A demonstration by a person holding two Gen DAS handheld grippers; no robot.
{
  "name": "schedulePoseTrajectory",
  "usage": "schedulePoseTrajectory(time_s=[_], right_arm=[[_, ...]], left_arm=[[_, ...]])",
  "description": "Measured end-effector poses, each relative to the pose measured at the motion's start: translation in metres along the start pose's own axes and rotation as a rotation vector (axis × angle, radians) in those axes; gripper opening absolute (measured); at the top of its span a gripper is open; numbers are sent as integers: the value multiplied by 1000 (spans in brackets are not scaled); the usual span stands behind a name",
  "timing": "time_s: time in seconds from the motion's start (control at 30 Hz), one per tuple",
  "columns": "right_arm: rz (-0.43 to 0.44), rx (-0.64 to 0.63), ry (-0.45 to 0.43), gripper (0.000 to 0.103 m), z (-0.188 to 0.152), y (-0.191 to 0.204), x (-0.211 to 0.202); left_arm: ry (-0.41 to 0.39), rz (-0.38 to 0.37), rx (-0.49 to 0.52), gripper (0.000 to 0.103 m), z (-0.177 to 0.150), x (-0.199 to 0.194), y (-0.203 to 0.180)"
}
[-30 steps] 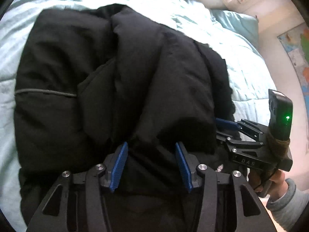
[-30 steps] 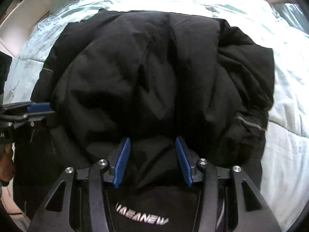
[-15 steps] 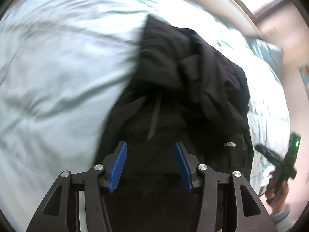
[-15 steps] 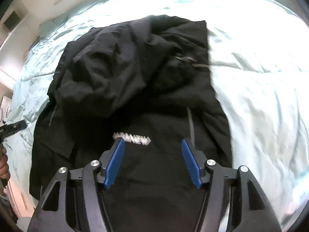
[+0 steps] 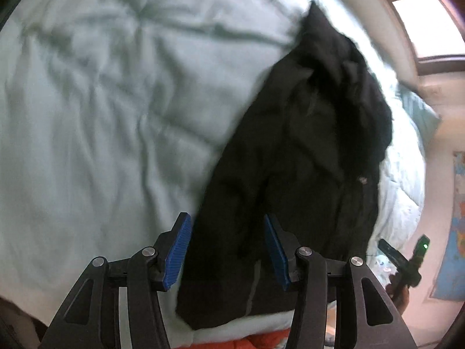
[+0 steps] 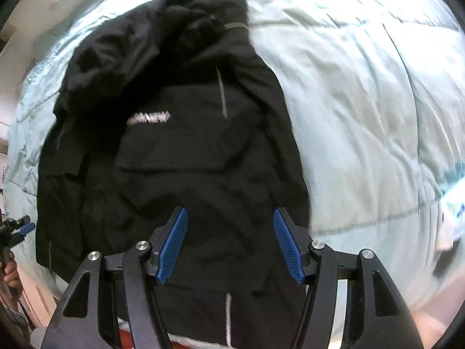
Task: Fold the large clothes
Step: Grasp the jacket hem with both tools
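A large black jacket (image 5: pixel 305 160) lies lengthwise on a pale green duvet (image 5: pixel 101 116). In the left wrist view it runs from between my left gripper's pads up to the right. My left gripper (image 5: pixel 225 250) hovers over the jacket's near left edge, open, with its blue pads clear of the cloth. In the right wrist view the jacket (image 6: pixel 189 160) shows a white logo (image 6: pixel 149 117) and grey zips. My right gripper (image 6: pixel 229 244) stands open above the near hem, holding nothing. Each gripper appears small in the other's view: the right gripper (image 5: pixel 407 256) and the left gripper (image 6: pixel 20 228).
The duvet (image 6: pixel 363 116) spreads wide to the jacket's right in the right wrist view. A pillow (image 5: pixel 418 110), a window (image 5: pixel 430 23) and a wall map (image 5: pixel 456 232) lie at the far right. Something orange-red (image 5: pixel 261 340) shows below the bed's near edge.
Both grippers have pulled back and rolled; the jacket, a bundle close under them before, now lies stretched out farther away. The right jaws have widened. The logo has moved away from the right gripper.
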State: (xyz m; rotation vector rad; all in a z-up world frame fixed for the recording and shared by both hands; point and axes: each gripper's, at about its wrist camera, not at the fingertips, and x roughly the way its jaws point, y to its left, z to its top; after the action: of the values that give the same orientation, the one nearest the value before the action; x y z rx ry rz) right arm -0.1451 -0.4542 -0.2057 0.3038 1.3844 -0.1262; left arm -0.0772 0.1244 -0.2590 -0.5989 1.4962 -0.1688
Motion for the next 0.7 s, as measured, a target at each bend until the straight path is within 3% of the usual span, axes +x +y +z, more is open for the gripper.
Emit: schedulePoseTrajectory(time_s=[0.13,0.23,0.27,0.3,0.4,0.53,0.7], right_arm=[[-28,15,24,64,-19,-14,-2],[-38,35,40,64,-32,-28,-3],[-39,44,45,64,-36,-33,-4],[-36,59,51,64,-40,-39,-4],[15,120,61,64,-49,-60,-7],[80,160,101,64,-56,-77,1],[133,197,180,64,-68,-83,27]], left_arm=[[76,-47,-15,53,-20,24,10],[19,-13,54,50,-30,24,-2],[-8,0,84,37,-33,19,-10],[-25,12,112,31,-35,15,-18],[-74,30,205,31,-44,-3,-42],[-30,-47,170,31,-43,-1,-38],[14,-30,156,34,-48,26,-46]])
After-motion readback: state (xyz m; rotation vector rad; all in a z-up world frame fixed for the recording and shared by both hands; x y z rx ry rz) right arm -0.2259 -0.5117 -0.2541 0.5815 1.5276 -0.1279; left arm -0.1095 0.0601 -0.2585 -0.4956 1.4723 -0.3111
